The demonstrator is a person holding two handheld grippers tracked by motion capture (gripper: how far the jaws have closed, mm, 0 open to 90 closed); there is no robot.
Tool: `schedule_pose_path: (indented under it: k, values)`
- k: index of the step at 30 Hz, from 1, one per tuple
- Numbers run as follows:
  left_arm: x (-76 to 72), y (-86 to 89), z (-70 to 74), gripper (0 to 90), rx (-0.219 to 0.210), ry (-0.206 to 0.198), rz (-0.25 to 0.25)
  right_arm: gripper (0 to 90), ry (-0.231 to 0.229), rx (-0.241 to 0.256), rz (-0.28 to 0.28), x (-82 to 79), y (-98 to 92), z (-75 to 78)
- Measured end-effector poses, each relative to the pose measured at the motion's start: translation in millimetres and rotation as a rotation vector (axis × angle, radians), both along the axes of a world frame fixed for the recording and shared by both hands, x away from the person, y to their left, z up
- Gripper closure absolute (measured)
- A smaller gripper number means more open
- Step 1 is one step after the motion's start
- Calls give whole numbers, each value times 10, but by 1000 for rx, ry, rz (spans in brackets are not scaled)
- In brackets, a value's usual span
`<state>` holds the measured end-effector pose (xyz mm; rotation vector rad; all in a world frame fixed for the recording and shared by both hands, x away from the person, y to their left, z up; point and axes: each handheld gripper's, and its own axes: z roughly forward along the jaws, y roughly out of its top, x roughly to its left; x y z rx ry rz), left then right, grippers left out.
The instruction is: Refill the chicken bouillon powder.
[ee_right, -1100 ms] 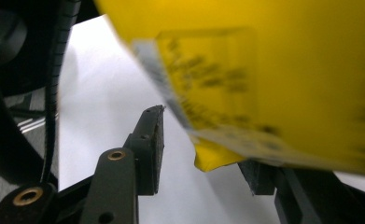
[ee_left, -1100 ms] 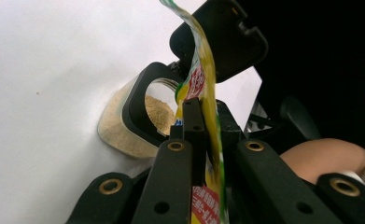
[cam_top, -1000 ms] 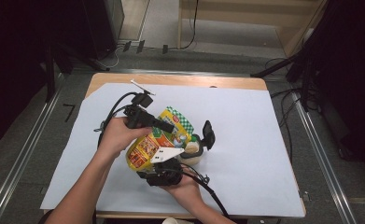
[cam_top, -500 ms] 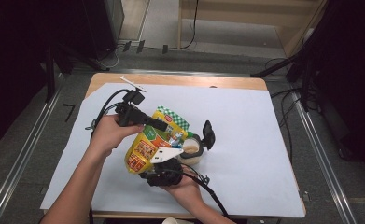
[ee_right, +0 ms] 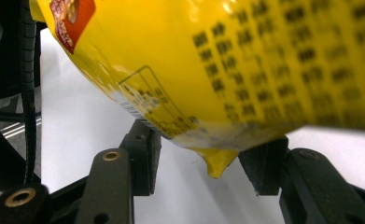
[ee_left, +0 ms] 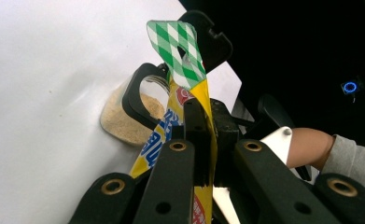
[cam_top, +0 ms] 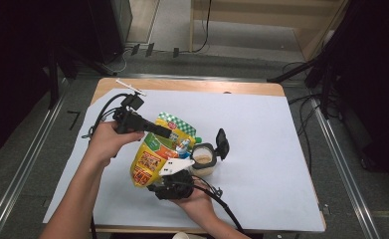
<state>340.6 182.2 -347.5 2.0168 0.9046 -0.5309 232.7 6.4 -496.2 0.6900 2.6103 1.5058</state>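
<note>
High view: nearest the person, the right gripper sits under the bottom of the yellow pouch, its jaws parted either side of the pouch's lower corner without pinching it. Just right of the pouch stands the open jar of beige powder. Farther left, the left gripper is clamped on the pouch's upper edge, below its green-checked top.

Wooden table under white sheet, bare wood strip along far edge. Grey floor around table, metal rails running along both sides. Light wooden furniture at far end, black cables trailing on floor before it. Dark equipment on right, dark cabinet at far left. Even overhead light.
</note>
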Motion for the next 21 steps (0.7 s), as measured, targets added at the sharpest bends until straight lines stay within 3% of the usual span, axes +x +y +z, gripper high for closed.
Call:
schedule_pose_path:
  k: [10, 21]
  values:
    - [13, 239, 62, 896, -59, -8, 55, 532, -2, 19, -17, 25, -22, 16]
    - [-8, 457, 201, 900, -106, -82, 134, 530, 20, 54, -72, 105, -119, 61]
